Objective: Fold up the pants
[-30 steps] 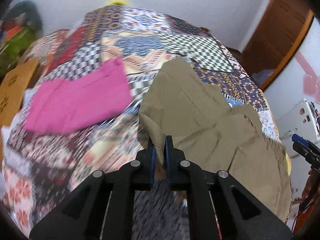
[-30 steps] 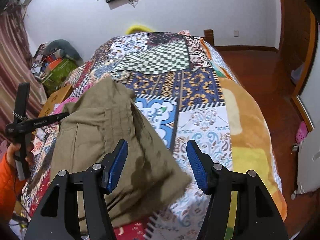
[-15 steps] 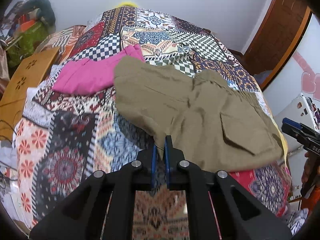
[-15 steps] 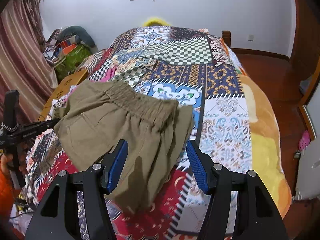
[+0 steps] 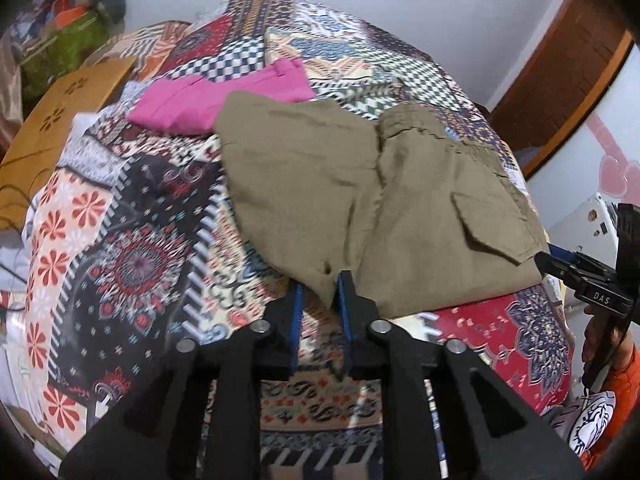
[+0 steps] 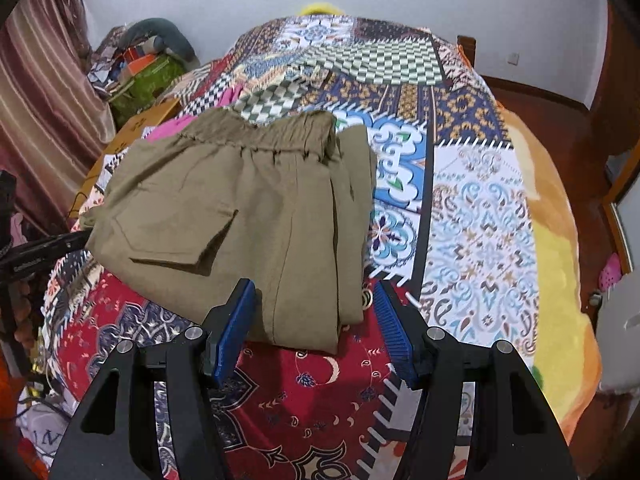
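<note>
Olive-khaki pants (image 5: 400, 200) lie folded on the patchwork bed, flap pocket up; they also show in the right wrist view (image 6: 248, 216) with the elastic waistband at the far side. My left gripper (image 5: 320, 300) sits at the pants' near corner with its jaws slightly apart and a point of cloth between them. My right gripper (image 6: 314, 320) is wide open, just short of the pants' near edge, touching nothing. The left gripper also shows at the left edge of the right wrist view (image 6: 60, 244), and the right gripper at the right edge of the left wrist view (image 5: 560, 264).
A folded pink garment (image 5: 224, 96) lies on the bed behind the pants. The patchwork bedspread (image 6: 480, 208) covers the bed. A cardboard box (image 5: 60, 120) and clutter stand to the left. A wooden door (image 5: 568, 64) is at the far right.
The pants came down from being held up and now lie flat on the bed. My left jaws have parted a little. My right gripper stayed open and moved closer to the pants.
</note>
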The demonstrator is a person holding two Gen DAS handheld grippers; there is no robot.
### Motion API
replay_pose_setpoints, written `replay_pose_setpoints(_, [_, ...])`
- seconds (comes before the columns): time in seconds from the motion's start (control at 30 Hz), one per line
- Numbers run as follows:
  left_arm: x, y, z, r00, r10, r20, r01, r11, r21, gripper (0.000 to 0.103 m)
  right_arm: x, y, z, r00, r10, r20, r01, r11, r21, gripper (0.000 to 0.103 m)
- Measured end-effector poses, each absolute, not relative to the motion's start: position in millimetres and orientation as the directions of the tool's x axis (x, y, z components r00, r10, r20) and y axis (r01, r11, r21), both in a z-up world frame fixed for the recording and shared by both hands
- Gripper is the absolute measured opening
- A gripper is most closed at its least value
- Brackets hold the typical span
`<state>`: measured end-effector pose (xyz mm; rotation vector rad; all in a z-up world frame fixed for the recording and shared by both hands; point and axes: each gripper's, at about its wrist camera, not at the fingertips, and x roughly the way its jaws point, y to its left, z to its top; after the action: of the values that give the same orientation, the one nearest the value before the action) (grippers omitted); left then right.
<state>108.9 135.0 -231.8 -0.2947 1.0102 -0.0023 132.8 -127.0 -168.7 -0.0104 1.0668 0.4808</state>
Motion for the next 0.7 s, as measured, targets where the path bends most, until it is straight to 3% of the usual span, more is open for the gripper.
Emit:
replay_pose_setpoints(0.1, [103, 146, -240, 0.521, -0.133, -0.843, -0.164, 0.954, -0.251, 0.024, 132, -128, -170, 0.385, 0.378, -0.842, -0.381, 0.896, 0.228, 0.058])
replay_pose_setpoints(0.27, [96, 160, -253, 0.481, -0.041, -0.876, -0.218, 0.962, -0.165, 0.024, 131, -127, -169, 0.39, 0.368, -0.844, -0.383, 0.898, 0.214, 0.061])
replay_pose_setpoints(0.37, [93, 170, -252, 0.475, -0.044, -0.879, -0.233, 0.957, -0.174, 0.024, 132, -127, -165, 0.399, 0.362, -0.842, -0.385, 0.9, 0.204, 0.061])
replay_pose_setpoints(0.7, [123, 147, -192, 0.59, -0.085, -0.803, -0.108, 0.977, -0.182, 0.024, 152, -129, -133, 0.506, 0.383, -0.773, -0.396, 0.899, 0.186, 0.061])
